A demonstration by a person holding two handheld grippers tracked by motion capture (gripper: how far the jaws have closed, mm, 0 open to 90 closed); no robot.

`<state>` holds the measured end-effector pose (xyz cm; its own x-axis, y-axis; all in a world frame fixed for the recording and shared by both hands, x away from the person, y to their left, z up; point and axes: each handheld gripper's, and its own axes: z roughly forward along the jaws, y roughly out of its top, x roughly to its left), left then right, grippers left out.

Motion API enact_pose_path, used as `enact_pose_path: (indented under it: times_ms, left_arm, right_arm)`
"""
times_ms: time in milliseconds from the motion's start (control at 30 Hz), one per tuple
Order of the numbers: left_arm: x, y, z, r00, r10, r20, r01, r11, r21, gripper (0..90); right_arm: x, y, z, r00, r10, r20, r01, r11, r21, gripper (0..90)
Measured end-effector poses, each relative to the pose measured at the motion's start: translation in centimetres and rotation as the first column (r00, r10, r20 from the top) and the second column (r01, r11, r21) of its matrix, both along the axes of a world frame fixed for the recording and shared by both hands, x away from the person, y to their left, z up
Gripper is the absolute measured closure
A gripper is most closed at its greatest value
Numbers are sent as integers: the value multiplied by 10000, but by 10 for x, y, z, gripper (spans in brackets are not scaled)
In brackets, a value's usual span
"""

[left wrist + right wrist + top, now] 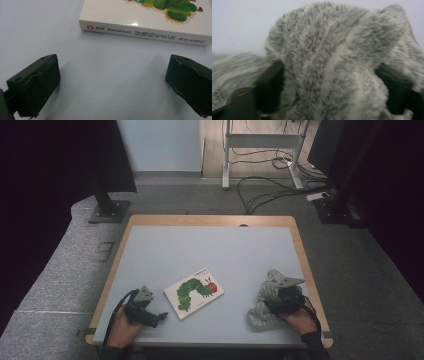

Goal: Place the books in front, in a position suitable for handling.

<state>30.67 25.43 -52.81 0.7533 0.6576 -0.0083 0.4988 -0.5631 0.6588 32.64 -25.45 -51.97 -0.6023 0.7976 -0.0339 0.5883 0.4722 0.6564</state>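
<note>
At about five o'clock on the table [150, 240], the right hand [300, 320] reaches in from the near edge, its right gripper [285, 296] pushed into a grey furry plush [265, 310], jaws pinching a fold of the fur. At seven o'clock the left hand [122, 330] lies low, its left gripper [159, 316] angled toward three o'clock with jaws spread wide over bare tabletop. Just beyond its jaws, near centre, a caterpillar picture book [194, 292] lies flat.

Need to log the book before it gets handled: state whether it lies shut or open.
Shut. The book lies flat on the table, front cover up; the left gripper view shows its closed spine.
</note>
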Motion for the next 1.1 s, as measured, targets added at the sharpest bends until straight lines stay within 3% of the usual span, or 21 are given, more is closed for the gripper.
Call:
enact_pose_path:
  times_ms: [167, 267, 367, 533, 1100]
  left_arm:
    - [0, 0, 0, 10000, 9, 8, -9, 10000, 0, 0]
    - [0, 0, 0, 10000, 17, 8, -17, 10000, -1, 0]
    - [0, 0, 0, 10000, 10, 4, -10, 10000, -13, 0]
    - [0, 0, 0, 10000, 15, -3, -15, 10000, -14, 0]
    - [0, 0, 0, 10000, 21, -6, -21, 10000, -17, 0]
  right_arm:
    - [-2, -9, 2, 9988, -484, 72, 483, 9987, 190, 571]
    - [-2, -12, 3, 9981, -610, -65, 611, 9977, 281, 643]
    - [-1, -10, 6, 9982, -600, -94, 601, 9981, 167, 682]
    - [-2, -11, 16, 9990, -441, -76, 444, 9978, 492, 727]
    - [3, 6, 67, 9979, 370, 535, -443, 9889, 1417, 740]
